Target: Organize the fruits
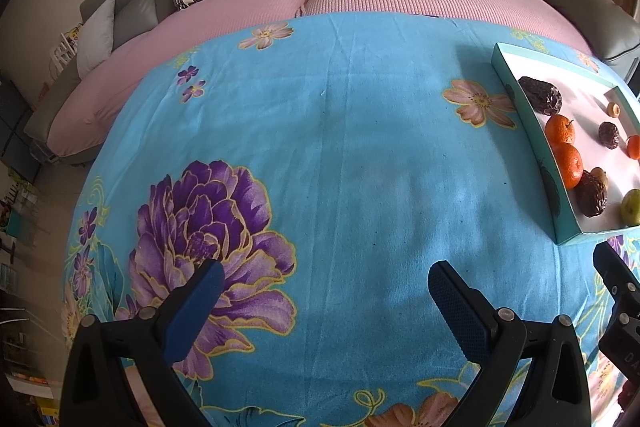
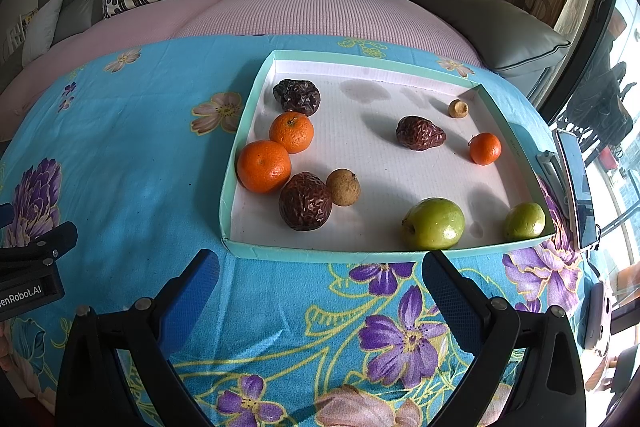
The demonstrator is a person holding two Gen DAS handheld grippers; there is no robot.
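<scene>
Likely, with both the left gripper [image 1: 326,293] and right gripper [image 2: 320,279] wide and empty before the tray [image 2: 320,253], round fruits [image 2: 264,166] inside it could roll if nudged.

The right tool [image 2: 320,279] hangs above the flowered cloth [image 2: 120,155] on the desk, jaws spread wide and empty, just short of the tray [image 2: 248,115]. The tray holds three oranges [image 2: 264,166], two together at its left wall and one [image 2: 485,148] at the right; three wrinkled dark fruits [image 2: 305,201]; two green apples [image 2: 433,223] along the near wall; and two small brown fruits [image 2: 343,187]. The left tool [image 2: 36,251] shows at the left edge.
</scene>
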